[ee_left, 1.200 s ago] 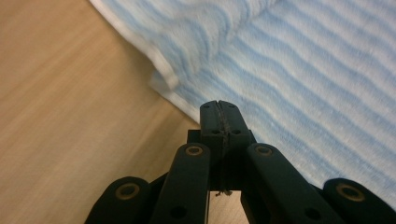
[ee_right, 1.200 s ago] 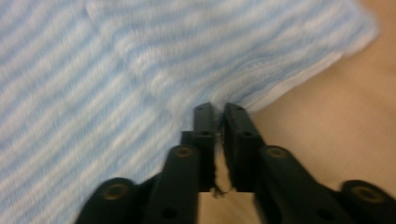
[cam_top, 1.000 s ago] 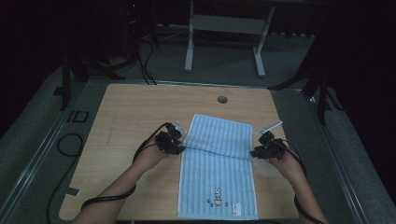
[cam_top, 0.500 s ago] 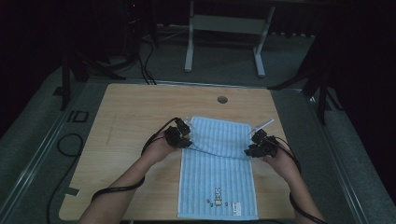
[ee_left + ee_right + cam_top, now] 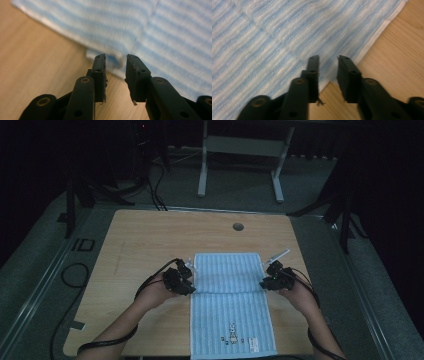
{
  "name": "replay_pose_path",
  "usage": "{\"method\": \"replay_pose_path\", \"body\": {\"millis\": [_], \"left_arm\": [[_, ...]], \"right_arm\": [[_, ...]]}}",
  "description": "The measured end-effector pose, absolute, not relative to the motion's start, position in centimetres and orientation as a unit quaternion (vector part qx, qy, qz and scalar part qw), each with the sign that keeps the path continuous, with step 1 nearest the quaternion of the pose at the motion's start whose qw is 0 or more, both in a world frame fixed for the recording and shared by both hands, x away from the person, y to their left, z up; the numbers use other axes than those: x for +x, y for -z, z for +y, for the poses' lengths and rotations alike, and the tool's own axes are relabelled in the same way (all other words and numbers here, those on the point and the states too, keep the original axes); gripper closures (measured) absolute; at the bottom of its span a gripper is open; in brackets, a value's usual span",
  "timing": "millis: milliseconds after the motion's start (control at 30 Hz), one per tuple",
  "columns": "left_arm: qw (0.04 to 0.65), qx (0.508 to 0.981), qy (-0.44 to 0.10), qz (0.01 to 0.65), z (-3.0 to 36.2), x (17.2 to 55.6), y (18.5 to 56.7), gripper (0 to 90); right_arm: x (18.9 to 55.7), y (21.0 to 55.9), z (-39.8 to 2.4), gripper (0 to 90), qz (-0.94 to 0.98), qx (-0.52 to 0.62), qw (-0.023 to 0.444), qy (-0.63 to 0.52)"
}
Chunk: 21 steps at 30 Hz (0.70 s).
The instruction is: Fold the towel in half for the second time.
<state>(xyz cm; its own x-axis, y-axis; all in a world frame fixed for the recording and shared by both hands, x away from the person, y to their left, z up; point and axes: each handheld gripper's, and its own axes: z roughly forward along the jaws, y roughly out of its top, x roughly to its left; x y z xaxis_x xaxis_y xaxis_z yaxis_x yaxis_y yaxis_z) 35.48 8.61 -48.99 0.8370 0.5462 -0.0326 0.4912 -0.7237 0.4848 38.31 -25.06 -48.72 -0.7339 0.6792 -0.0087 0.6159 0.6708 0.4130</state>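
Towel, folded back on the table, is flanked at its fold by left gripper and right gripper, jaws spread, positioned for release or regrasp.

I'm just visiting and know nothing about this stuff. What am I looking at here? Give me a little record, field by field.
surface: wooden table with a round hole near its far edge
item: blue striped towel, far part folded over toward the person, small printed figure near the near edge
left gripper: open, at the towel's left edge by the fold
right gripper: open, at the towel's right edge by the fold
fingers: black, nothing gripped between them
surroundings: dark room, white stand beyond the table
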Motion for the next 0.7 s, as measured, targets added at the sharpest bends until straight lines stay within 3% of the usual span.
{"method": "replay_pose_path", "body": {"millis": [100, 267, 400, 700], "left_arm": [[0.257, 0.924, -0.07, 0.274, 7.2, 35.6, 48.5, 75.4], [0.225, 0.935, -0.052, 0.269, 5.6, 36.8, 50.1, 80.9], [0.189, 0.939, -0.053, 0.283, 5.6, 38.3, 52.1, 80.8], [0.196, 0.928, -0.07, 0.31, 6.9, 41.2, 52.3, 80.3]], "right_arm": [[38.9, 48.9, -24.3, 84.0, 0.914, 0.35, 0.08, -0.189], [39.9, 50.0, -23.2, 84.0, 0.917, 0.35, 0.072, -0.179], [40.4, 51.1, -22.4, 83.9, 0.921, 0.346, 0.061, -0.17], [41.5, 51.9, -20.6, 81.9, 0.922, 0.343, 0.06, -0.167]]}}
